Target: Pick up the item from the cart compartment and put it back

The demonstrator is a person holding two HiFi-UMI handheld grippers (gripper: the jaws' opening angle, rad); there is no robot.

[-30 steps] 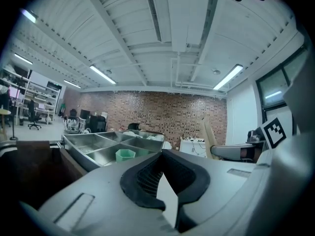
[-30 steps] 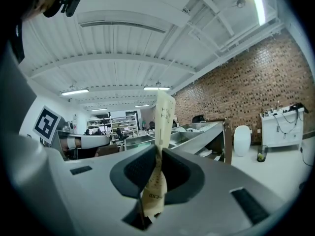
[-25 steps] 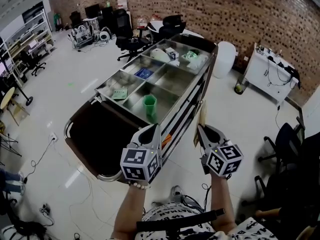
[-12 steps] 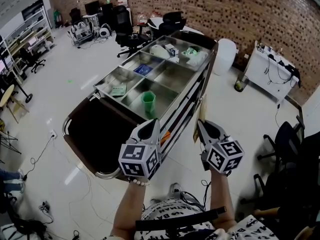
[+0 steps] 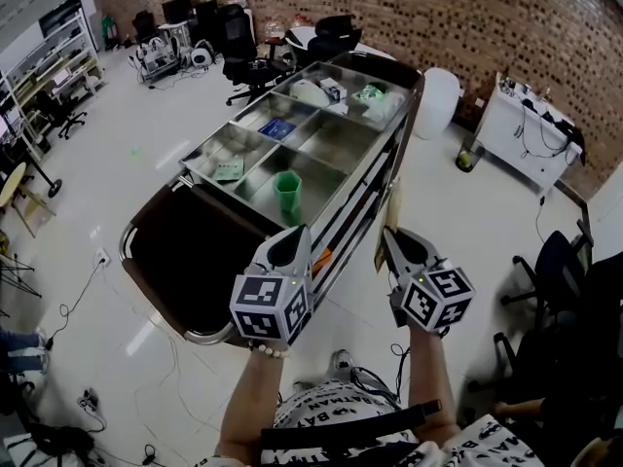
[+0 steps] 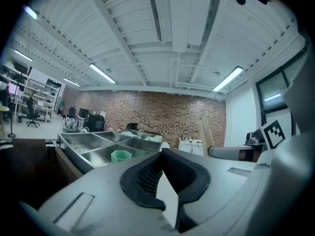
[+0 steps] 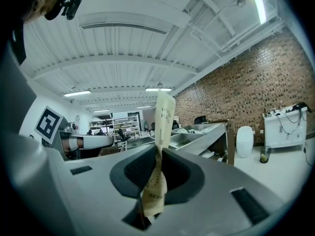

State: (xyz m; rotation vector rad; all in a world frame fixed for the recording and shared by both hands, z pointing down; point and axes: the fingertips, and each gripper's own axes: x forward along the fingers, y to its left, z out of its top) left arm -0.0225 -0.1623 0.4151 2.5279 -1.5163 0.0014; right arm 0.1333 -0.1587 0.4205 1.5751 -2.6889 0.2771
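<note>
My right tongs (image 7: 158, 156) are clamped on the slim cream packet (image 7: 164, 117). It stands upright between the pads, and its printed top rises well above the tips. From the head view the packet is outside the cart (image 5: 339, 146), just beside the cart's near right edge and over the white floor (image 5: 458, 232), not in any compartment. My left tongs (image 5: 292, 246) have their tips together with nothing between them, and they sit over the cart's near right corner. A green cup (image 5: 288, 193) stands upright in the nearest steel compartment. A blue item (image 5: 282, 129) lies in a compartment farther back on the left.
</note>
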